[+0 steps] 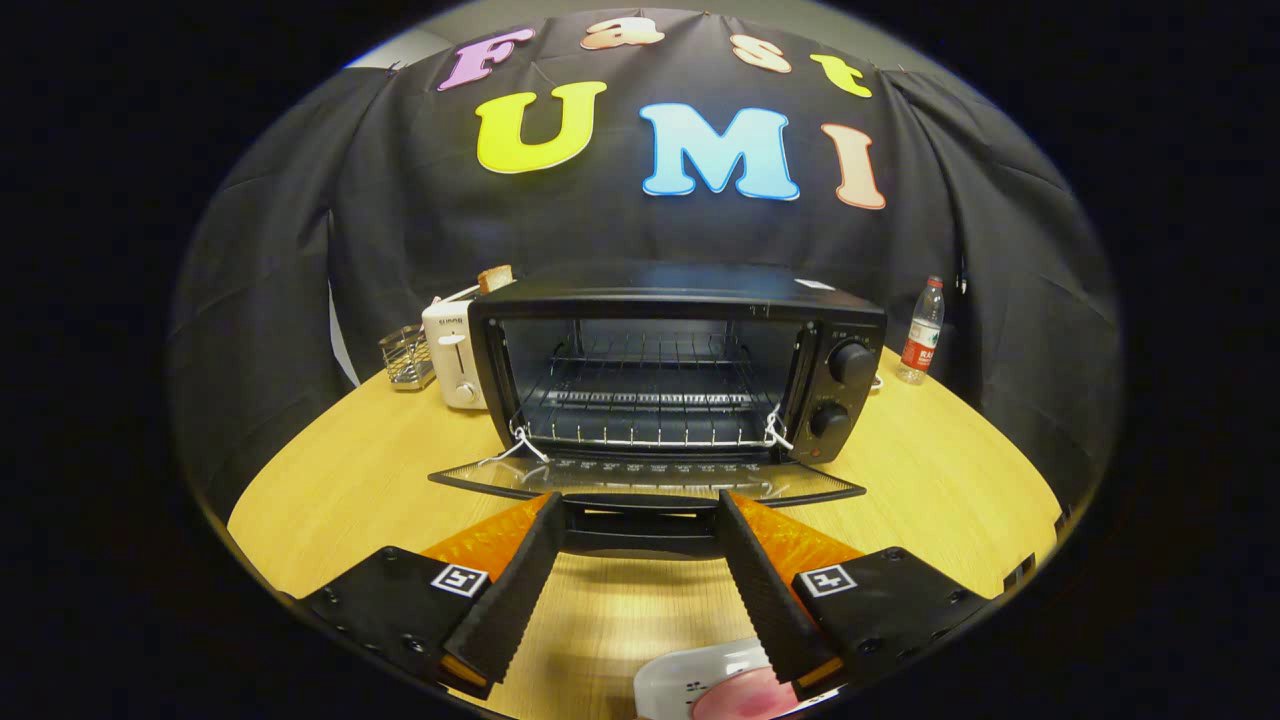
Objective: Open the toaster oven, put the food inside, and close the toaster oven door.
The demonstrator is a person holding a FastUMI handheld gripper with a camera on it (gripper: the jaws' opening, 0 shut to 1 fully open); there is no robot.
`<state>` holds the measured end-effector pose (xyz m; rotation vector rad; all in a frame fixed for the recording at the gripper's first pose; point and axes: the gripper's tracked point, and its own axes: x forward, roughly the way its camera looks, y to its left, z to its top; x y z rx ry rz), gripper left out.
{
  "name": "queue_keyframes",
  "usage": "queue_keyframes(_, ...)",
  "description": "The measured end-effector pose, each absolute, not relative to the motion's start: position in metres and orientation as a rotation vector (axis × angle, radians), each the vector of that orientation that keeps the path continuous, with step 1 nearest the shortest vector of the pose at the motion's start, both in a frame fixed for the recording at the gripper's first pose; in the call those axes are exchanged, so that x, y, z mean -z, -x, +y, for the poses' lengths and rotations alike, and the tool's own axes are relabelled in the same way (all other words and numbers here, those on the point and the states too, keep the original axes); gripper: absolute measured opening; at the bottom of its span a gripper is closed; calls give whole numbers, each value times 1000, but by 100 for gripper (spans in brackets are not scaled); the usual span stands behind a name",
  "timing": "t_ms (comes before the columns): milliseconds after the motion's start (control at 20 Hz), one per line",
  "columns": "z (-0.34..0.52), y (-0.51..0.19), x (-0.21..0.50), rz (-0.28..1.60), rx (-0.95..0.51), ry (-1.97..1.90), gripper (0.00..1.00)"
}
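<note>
1. The toaster oven [680,370] sits on a wooden table [950,480], its glass door [650,480] folded down flat, the wire rack [650,410] bare.
2. The tongs [635,510] are spread wide, holding nothing, tips just by the door handle [640,528].
3. The food, something pink on a white plate [690,680], lies close under the right finger [765,590].
4. Likely next: draw back, lower onto the food, grip gently.
5. Mind the door's front edge; open table lies either side.

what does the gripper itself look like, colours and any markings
The gripper has two long black fingers with ribbed, saw-toothed inner pads. Behind each finger sits a translucent orange panel and a flat black block held by small screws. Each block carries a white square tag printed with a black coded pattern.
</note>
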<state>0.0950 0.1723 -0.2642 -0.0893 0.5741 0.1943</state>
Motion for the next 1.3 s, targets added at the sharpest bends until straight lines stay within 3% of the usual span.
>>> queue_keyframes(250,171,-69,294,738,-252,11,97)
queue_keyframes(800,126,-44,245,880,-493,-105,96)
queue_keyframes(1300,37,-22,269,1138,-519,-122,97)
